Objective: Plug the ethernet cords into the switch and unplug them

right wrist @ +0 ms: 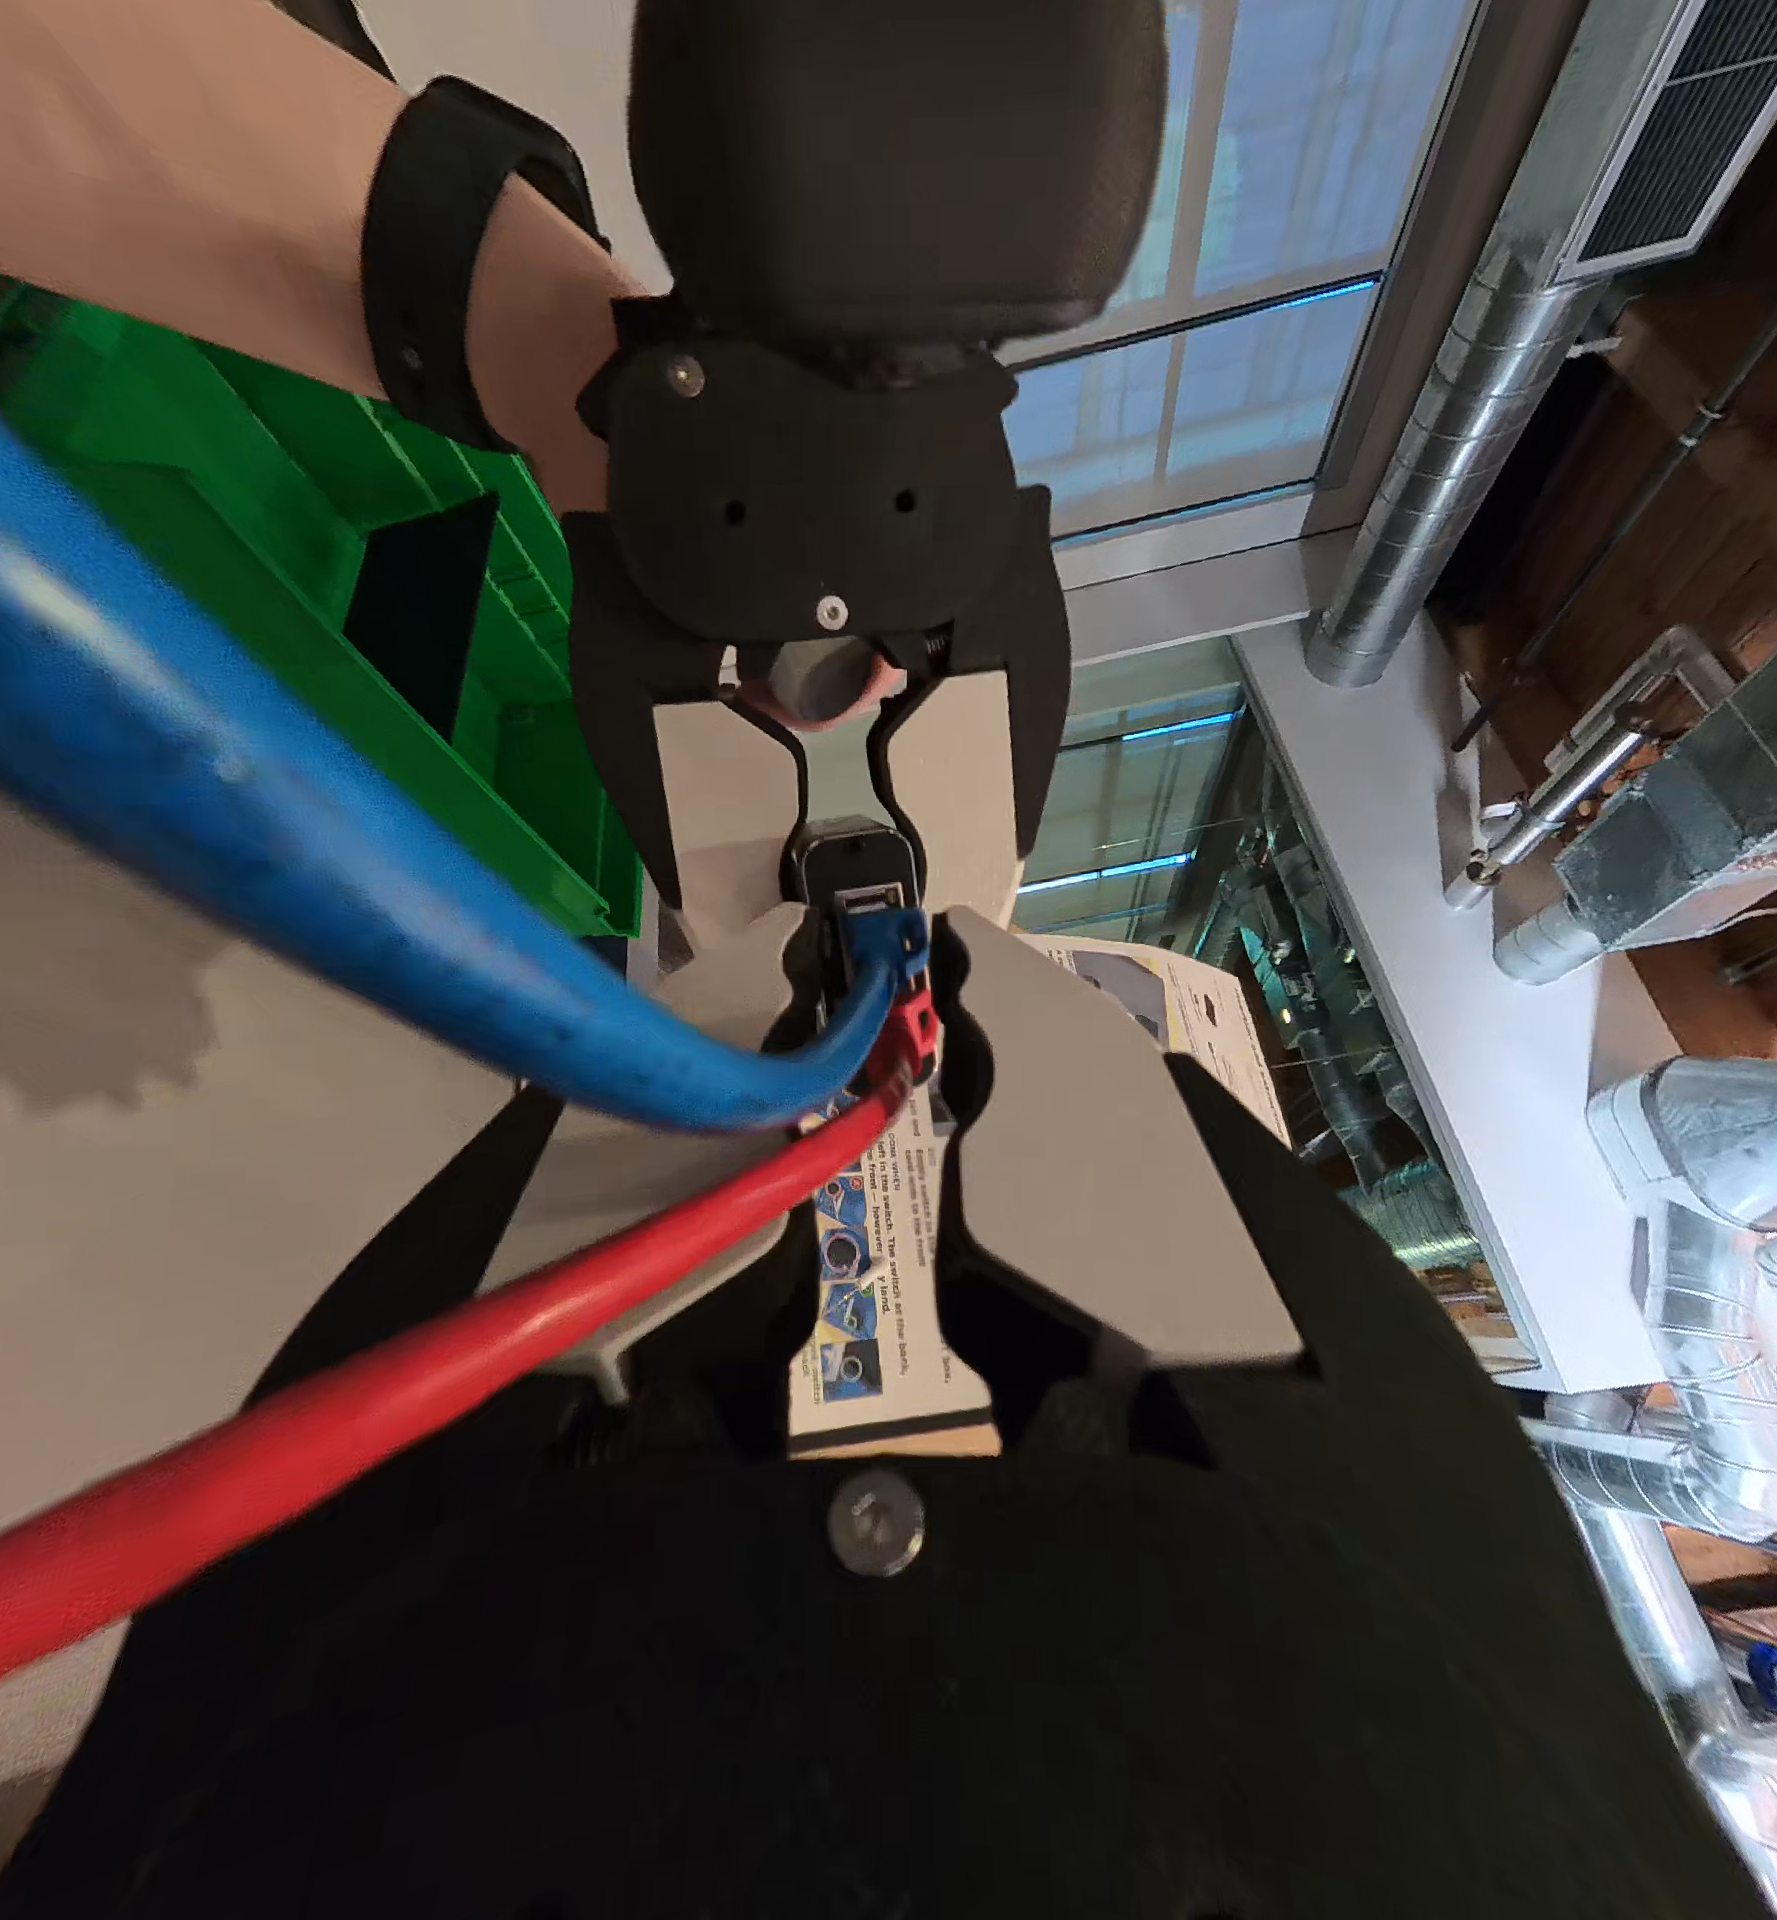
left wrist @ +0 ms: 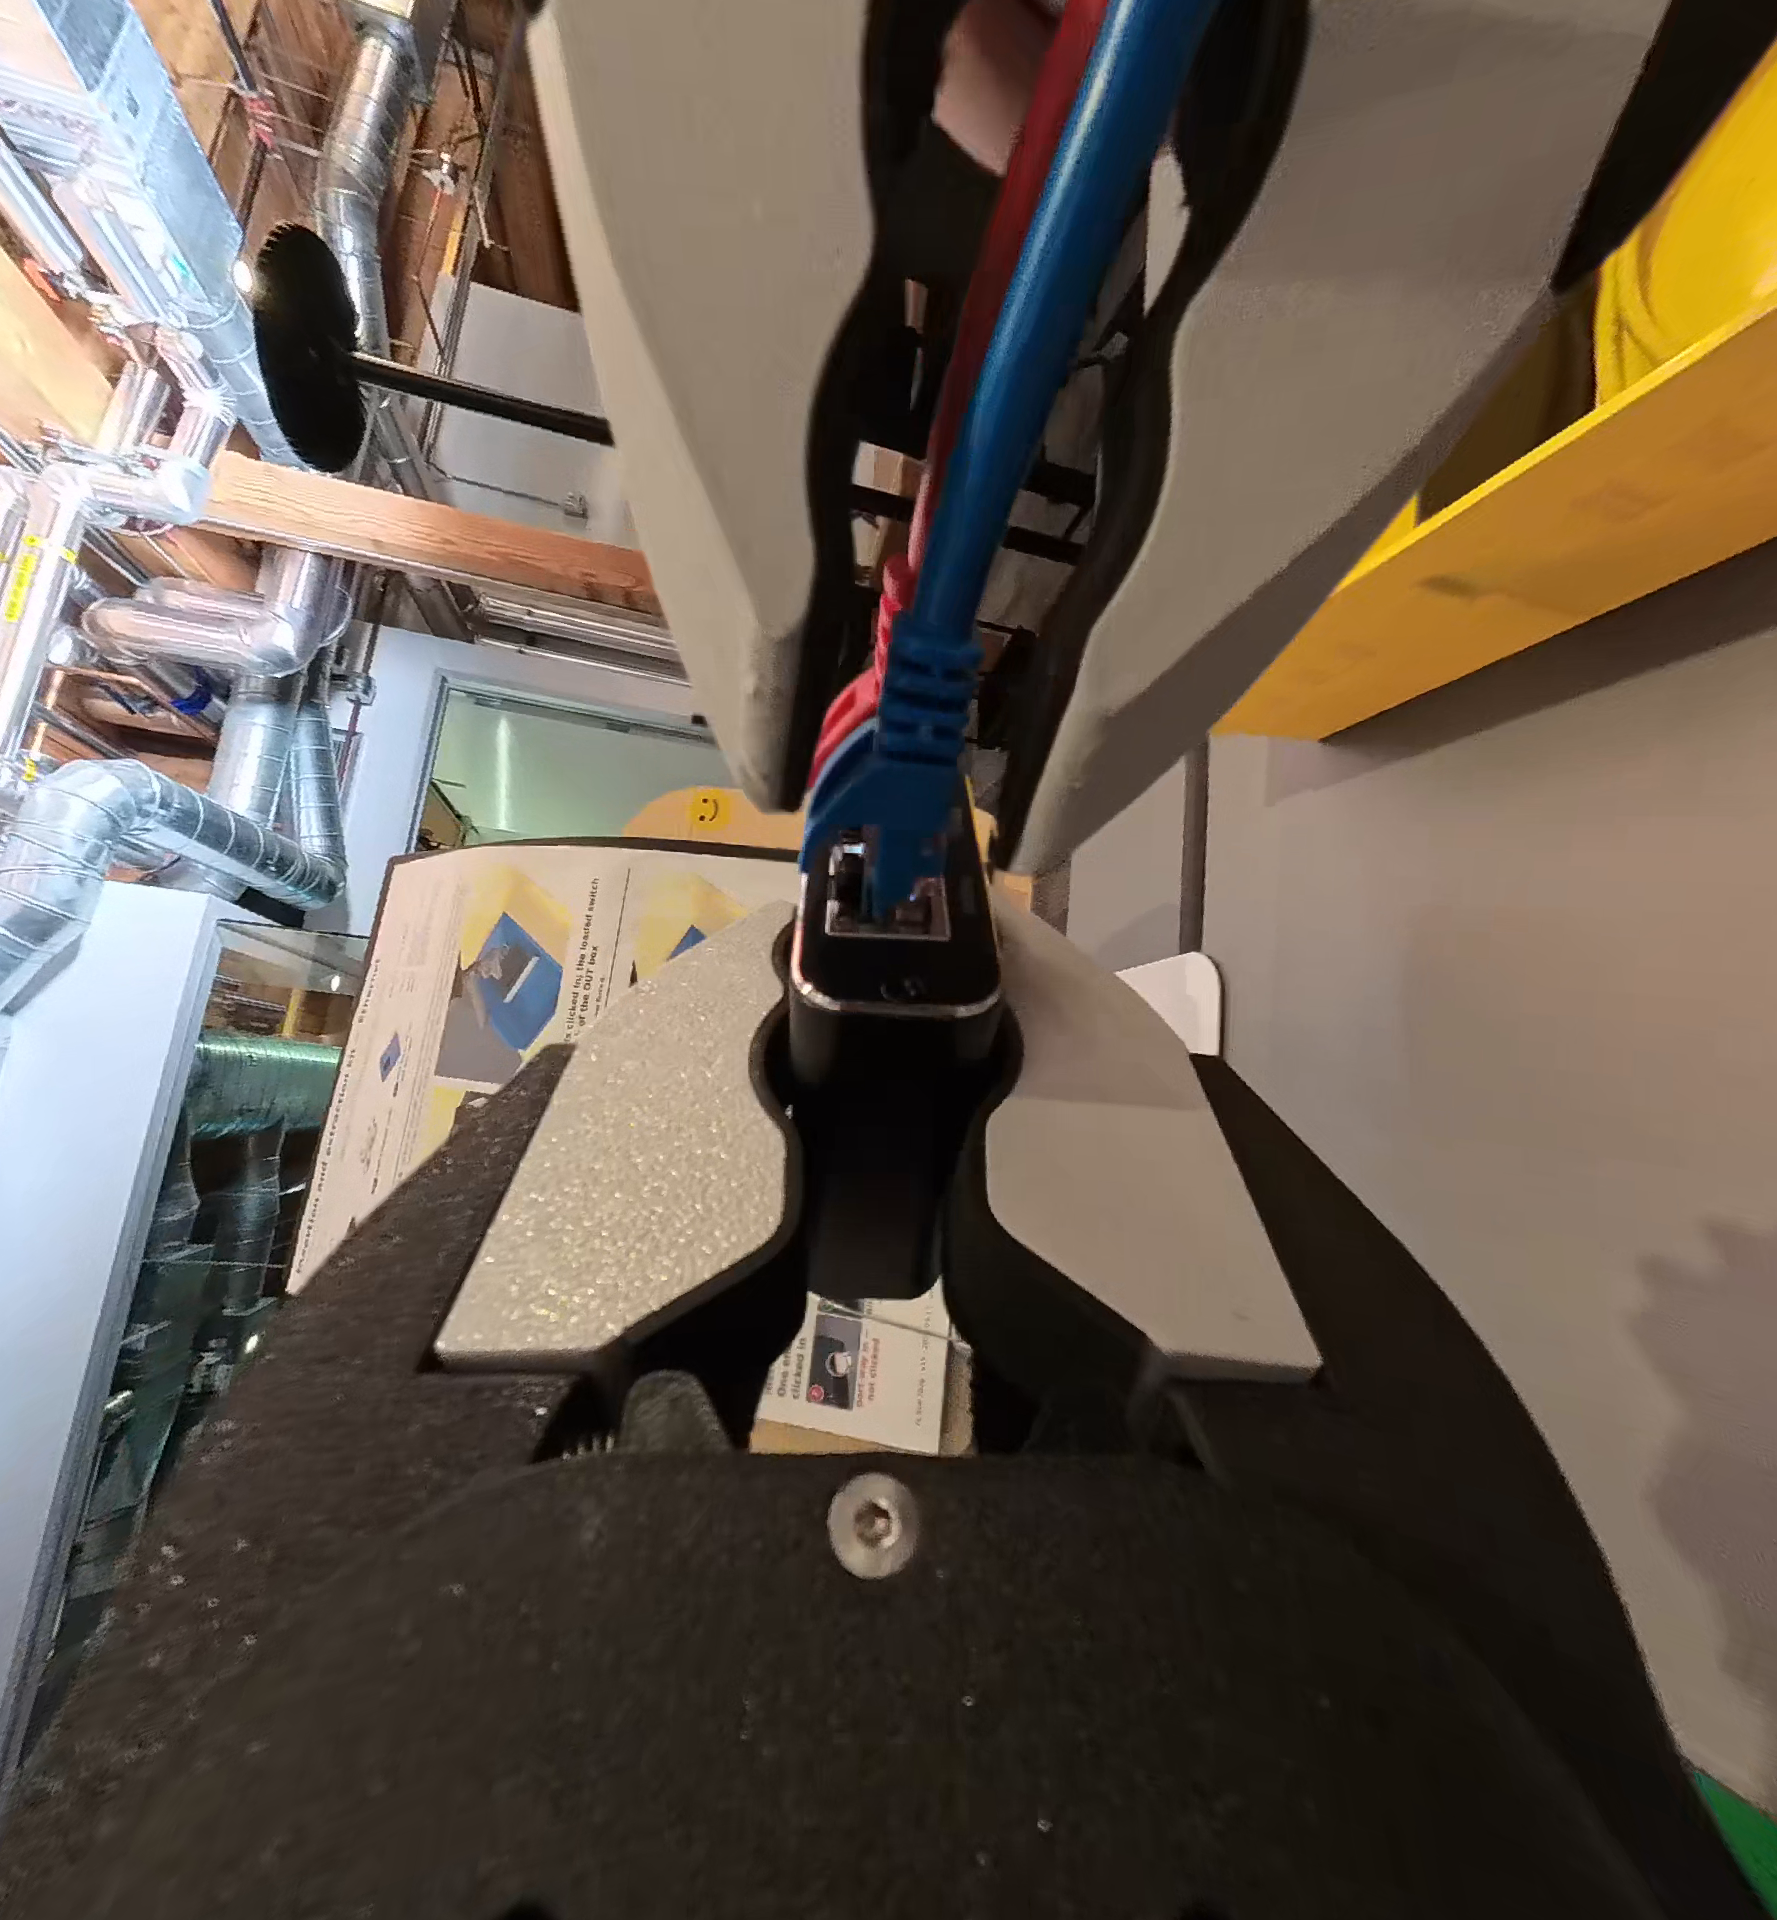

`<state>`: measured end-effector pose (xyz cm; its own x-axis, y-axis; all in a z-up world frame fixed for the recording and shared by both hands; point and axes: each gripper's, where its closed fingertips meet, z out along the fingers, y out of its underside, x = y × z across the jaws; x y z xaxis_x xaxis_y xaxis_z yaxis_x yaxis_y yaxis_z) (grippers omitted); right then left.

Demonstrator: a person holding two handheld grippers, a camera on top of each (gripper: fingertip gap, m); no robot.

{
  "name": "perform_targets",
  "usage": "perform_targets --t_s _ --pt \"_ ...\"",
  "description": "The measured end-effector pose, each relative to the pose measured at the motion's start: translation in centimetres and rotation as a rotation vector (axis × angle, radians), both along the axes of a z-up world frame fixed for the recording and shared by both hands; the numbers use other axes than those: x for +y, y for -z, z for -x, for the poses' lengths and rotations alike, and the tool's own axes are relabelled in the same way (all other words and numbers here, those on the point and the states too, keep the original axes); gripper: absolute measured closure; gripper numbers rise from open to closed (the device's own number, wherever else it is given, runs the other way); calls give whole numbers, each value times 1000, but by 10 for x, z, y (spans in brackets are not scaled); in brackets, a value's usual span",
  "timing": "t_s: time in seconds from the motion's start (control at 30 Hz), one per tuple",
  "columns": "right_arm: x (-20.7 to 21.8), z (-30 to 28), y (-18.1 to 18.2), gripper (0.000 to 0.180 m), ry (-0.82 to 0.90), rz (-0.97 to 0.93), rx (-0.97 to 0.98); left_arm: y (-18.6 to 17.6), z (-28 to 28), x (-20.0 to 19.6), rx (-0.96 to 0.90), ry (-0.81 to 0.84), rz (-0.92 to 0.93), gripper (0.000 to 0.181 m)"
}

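The left gripper (left wrist: 894,997) is clamped tight on the black switch (left wrist: 899,977), held up off the grey table (left wrist: 1486,1039). The right gripper (right wrist: 868,997) pinches the plug end of the blue cord (right wrist: 879,930), seated in a port, with the red cord (right wrist: 910,1029) just beside it.

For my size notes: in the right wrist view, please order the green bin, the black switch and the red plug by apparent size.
1. green bin
2. black switch
3. red plug
Switch and plug look similar; the switch is partly hidden, so that order is unsure.
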<state>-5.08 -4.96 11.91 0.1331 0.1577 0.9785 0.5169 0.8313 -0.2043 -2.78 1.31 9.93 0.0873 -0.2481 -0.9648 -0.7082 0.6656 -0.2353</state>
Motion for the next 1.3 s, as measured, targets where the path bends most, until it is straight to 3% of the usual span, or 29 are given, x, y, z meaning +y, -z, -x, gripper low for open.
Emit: perform_targets --t_s 1.0,1.3 --pt "9 3 5 164 89 -83 -49 10 4 3 61 -54 55 154" --pt "6 1 10 165 86 56 -48 15 2 0 79 -36 87 154"
